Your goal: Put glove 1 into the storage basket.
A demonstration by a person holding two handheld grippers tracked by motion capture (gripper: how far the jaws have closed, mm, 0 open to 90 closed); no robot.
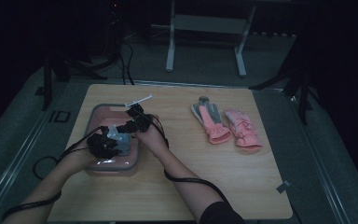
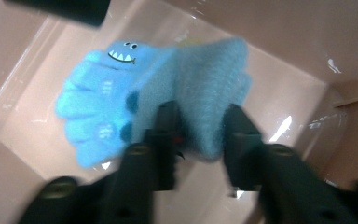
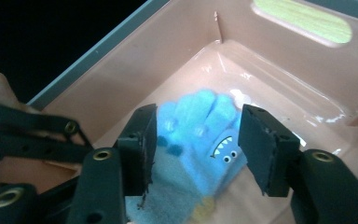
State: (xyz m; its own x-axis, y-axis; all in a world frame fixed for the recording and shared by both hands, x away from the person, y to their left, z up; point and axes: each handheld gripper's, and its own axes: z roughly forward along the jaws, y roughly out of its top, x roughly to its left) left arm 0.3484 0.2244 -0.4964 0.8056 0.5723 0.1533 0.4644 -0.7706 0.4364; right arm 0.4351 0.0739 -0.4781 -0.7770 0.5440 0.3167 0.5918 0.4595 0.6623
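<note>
Here, fuzzy blue glove [image 2: 168, 88] (toothy face)

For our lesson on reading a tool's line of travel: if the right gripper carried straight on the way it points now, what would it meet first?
Most likely the blue glove, which lies between the right gripper's open jaws on the pink bin's floor. Depth is hard to judge, but nothing seems to lie in between.
</note>
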